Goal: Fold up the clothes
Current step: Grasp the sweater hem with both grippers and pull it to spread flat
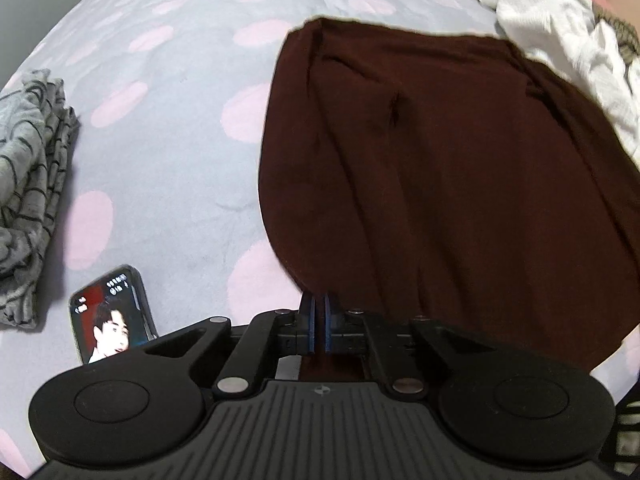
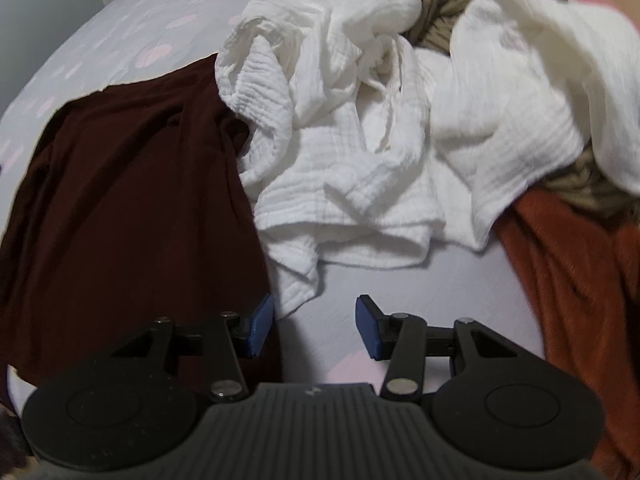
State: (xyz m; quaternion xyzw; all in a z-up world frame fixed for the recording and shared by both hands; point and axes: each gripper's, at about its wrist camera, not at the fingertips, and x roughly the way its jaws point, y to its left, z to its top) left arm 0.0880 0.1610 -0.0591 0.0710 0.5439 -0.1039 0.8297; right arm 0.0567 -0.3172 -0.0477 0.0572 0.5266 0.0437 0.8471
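A dark maroon garment (image 1: 440, 180) lies spread flat on the lilac bed sheet with pink dots (image 1: 160, 120). My left gripper (image 1: 320, 320) sits at the garment's near left edge, its blue pads pressed together with maroon cloth pinched between them. In the right wrist view the same maroon garment (image 2: 140, 200) fills the left side. My right gripper (image 2: 316, 320) stands open just off the garment's right edge; its left pad (image 2: 262, 322) is against the maroon cloth, and only bare sheet shows between the pads.
A folded grey striped garment (image 1: 32, 180) and a phone with a lit screen (image 1: 112, 312) lie to the left. A crumpled white cloth (image 2: 360, 120), an olive-brown knit (image 2: 460, 0) and a rust-orange cloth (image 2: 580, 280) are piled to the right.
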